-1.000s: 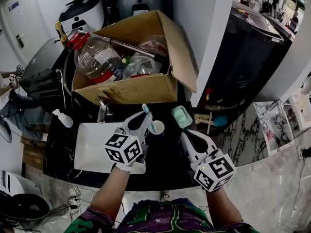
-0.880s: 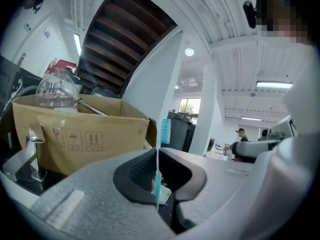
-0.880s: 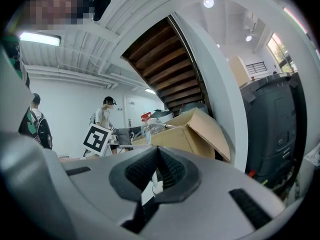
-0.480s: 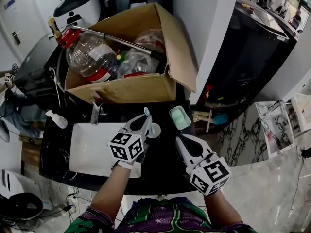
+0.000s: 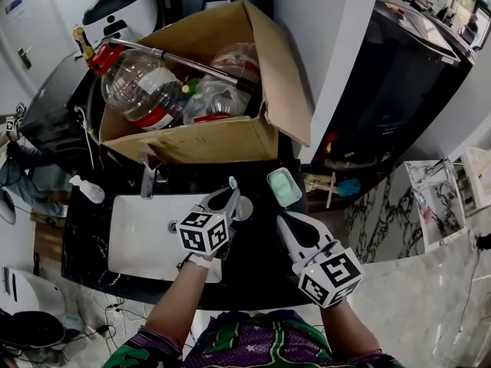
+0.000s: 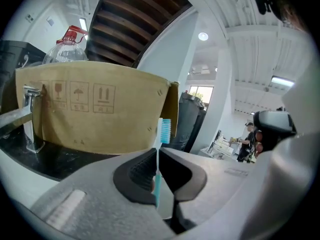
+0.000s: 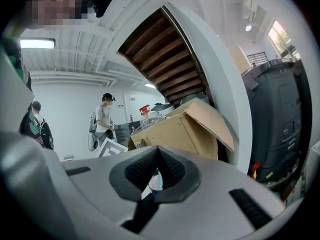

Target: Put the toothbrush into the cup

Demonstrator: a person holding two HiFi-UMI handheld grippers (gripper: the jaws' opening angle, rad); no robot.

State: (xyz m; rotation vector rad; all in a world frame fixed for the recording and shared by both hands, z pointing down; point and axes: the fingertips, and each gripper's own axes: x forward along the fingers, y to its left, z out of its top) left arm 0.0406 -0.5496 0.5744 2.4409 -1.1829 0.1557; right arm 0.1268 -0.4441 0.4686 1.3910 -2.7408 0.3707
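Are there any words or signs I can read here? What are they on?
No words can be read anywhere.
On the brown cardboard box: three printed signs, a glass, an umbrella and two upright arrows; the print beneath them is too small to read.
On the left hand-held gripper and right hand-held gripper: black-and-white square marker patterns, no letters.

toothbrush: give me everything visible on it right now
The toothbrush looks like slim plastic: a white neck topped with blue-teal bristles, and a teal handle below. It is pinched at the handle between the closed jaws of the left gripper, with its head poking out past them. In the head view its tip shows beside the cup, not in it. Its lower end is hidden.
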